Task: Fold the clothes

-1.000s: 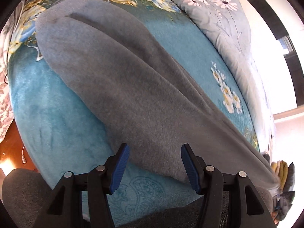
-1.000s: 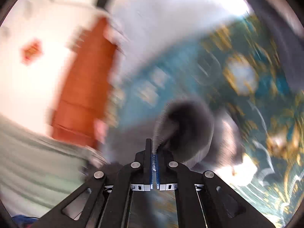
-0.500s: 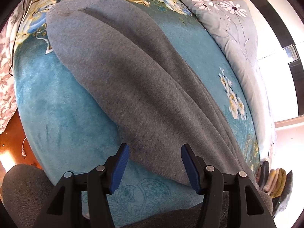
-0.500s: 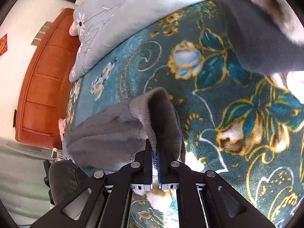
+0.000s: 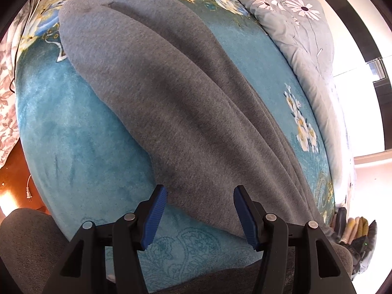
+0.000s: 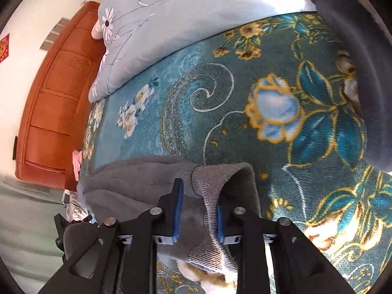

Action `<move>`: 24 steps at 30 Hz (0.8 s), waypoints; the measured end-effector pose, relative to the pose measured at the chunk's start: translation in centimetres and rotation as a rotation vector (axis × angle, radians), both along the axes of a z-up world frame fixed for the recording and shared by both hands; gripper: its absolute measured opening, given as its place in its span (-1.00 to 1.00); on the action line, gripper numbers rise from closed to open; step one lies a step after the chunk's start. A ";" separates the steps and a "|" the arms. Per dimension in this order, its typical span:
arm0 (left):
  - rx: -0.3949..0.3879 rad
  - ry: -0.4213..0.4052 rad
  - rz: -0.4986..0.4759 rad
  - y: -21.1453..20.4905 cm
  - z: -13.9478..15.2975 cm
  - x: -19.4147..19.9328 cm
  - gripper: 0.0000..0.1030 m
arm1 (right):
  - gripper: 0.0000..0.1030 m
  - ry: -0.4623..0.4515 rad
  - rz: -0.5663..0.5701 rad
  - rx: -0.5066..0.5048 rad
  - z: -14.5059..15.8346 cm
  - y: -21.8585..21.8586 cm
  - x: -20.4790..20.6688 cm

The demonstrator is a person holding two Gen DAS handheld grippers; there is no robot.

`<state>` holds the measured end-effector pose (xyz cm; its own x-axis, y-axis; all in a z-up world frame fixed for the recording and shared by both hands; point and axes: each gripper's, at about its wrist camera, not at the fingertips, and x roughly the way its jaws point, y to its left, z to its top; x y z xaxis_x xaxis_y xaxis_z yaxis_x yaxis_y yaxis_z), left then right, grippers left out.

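Found the grey garment (image 5: 186, 103) spread flat on the bed (image 5: 73, 134), on a teal flowered blanket. Traced its long axis in the left wrist view from the near right corner away to the far left, with one fold line running down its length.

Saw the left gripper (image 5: 199, 193) poised just above the near edge of the garment, jaws apart, nothing between the pads. Placed the bulk of the cloth ahead of it and slightly to the right.

Saw the right gripper (image 6: 198, 196) at the ribbed cuff (image 6: 220, 178), jaws apart, cuff standing up between them and draped against the right-hand pad. Could not confirm any pinch; judged the cuff loose, resting on the blanket. Noted the rest of the garment trailing off to the left of this gripper.

Judged the right hand nearer a graspable end, the left nearer the long side edge. Judged the next fold to hinge on carrying one end along the long axis toward the other, so kept that diagonal in mind.

Rated the blanket as plush and likely to drag on knit cloth; expected some bunching if slid rather than lifted.

Logged the surroundings: pale flowered quilt (image 5: 306, 36) along the far side of the bed, wooden headboard (image 6: 49, 93), dark garment (image 6: 355, 61) at the right of the right wrist view, bright window beyond the quilt.
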<state>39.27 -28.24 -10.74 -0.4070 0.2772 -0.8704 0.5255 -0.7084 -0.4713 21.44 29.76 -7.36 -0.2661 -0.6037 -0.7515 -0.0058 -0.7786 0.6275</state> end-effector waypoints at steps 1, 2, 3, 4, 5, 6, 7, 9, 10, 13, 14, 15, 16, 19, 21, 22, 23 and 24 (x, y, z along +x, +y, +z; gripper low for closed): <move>0.001 0.000 0.002 0.0 0.0 0.0 0.18 | -0.95 0.022 -0.006 -0.019 0.5 0.1 -0.1; 0.003 0.000 0.005 -0.1 -0.1 0.0 0.18 | -0.95 0.043 -0.012 -0.039 0.9 0.2 -0.1; 0.004 0.000 0.008 -0.2 -0.1 0.1 0.18 | -0.95 0.068 -0.064 -0.059 1.4 1.0 -0.2; 0.006 0.000 0.010 -0.3 -0.1 0.1 0.18 | -0.96 0.064 -0.115 -0.057 1.3 1.8 -0.3; 0.008 -0.002 0.012 -0.4 -0.2 0.1 0.18 | -0.96 0.056 -0.164 -0.051 1.1 2.6 -0.4; 0.010 -0.003 0.014 -0.4 -0.3 0.1 0.18 | -0.96 0.024 -0.179 -0.036 0.4 2.8 -0.5; 0.011 -0.004 0.016 -0.5 -0.4 0.2 0.18 | -0.96 -0.004 -0.168 -0.001 -0.3 2.5 -0.6; 0.015 -0.007 0.020 -0.7 -0.5 0.2 0.18 | -0.95 -0.042 -0.137 0.074 -1.3 1.5 -0.4; 0.017 -0.010 0.025 -0.8 -0.6 0.3 0.18 | -0.95 -0.043 -0.136 0.074 -1.5 1.3 -0.2; 0.018 -0.018 0.045 -1.3 -0.8 0.6 0.18 | -0.92 -0.040 -0.166 0.048 -1.7 1.5 0.2; 0.017 -0.019 0.056 -1.5 -0.9 0.7 0.18 | -0.91 -0.039 -0.177 0.041 -1.5 1.8 0.2; 0.015 -0.019 0.067 -1.7 -0.9 0.8 0.18 | -0.91 -0.034 -0.184 0.041 -1.1 1.9 0.4; 0.013 -0.020 0.079 -1.9 -0.9 0.9 0.18 | -0.91 -0.023 -0.185 0.052 -0.5 1.9 0.6; 0.004 -0.030 0.123 -2.5 -1.1 1.4 0.18 | -0.47 0.044 -0.196 0.095 2.0 2.1 2.4; 0.018 -0.038 0.145 -2.8 -1.7 1.6 0.18 | 0.14 0.088 -0.222 0.076 3.1 2.5 4.8; 0.022 -0.043 0.147 -2.7 -1.9 1.6 0.18 | 0.15 0.092 -0.235 0.055 3.0 2.8 6.0; 0.027 -0.047 0.149 -2.7 -2.1 1.6 0.19 | 0.15 0.081 -0.253 0.031 2.3 3.1 7.2; 0.030 -0.050 0.150 -2.7 -2.3 1.6 0.19 | 0.15 0.056 -0.277 0.007 1.3 3.3 8.2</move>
<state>40.90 -30.90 -13.06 -0.4017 0.2431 -0.8829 0.6478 -0.6061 -0.4616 29.64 33.04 -6.03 -0.4614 -0.4969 -0.7350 -0.1851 -0.7563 0.6275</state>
